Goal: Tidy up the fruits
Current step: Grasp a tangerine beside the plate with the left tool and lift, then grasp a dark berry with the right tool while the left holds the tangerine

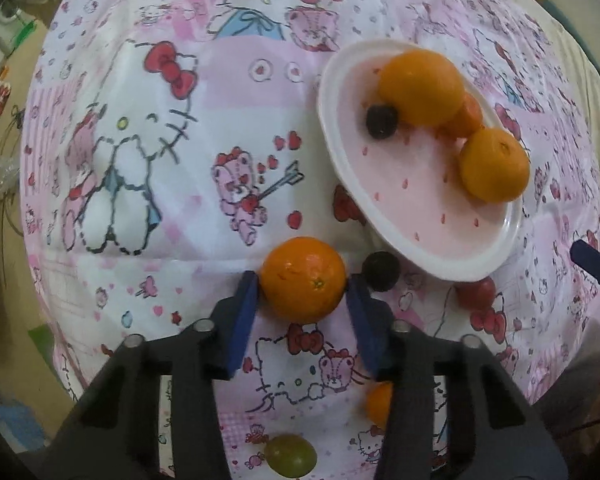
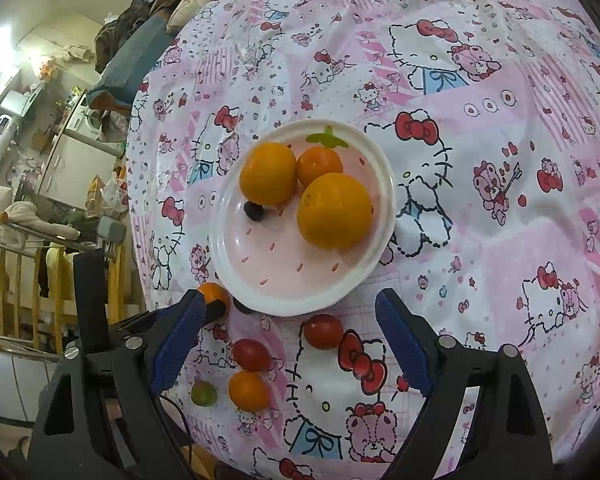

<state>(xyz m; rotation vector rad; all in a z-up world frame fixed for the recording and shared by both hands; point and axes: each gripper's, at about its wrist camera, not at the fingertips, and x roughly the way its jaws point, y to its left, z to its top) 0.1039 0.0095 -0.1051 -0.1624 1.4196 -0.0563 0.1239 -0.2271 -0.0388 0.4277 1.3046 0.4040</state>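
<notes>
Your left gripper (image 1: 303, 284) clasps a round, dimpled orange (image 1: 303, 280) between its blue pads, just short of the plate (image 1: 340, 152). The plate is glossy, oval-looking through the lens, white-rimmed with a pink speckled middle, and it lies on a soft cartoon-print cloth (image 1: 140, 184). On it sit two smooth oranges (image 1: 422, 86), a smaller reddish fruit half hidden behind them, and a matte dark berry (image 1: 381, 120). A second dark berry (image 1: 381, 271) lies against the plate's near rim, beside your right pad.

Your right gripper (image 2: 292, 308) hangs released, fingers wide apart, at the plate's near edge. Nearer you than the plate lie two shiny red tomatoes (image 2: 323, 331), a small orange fruit (image 2: 249, 390) and a green grape (image 2: 203, 394). In the left view your gripper body covers most of that small orange fruit, and the frame's edge cuts the grape. The left gripper's tip hides much of the clasped orange in the right view.
</notes>
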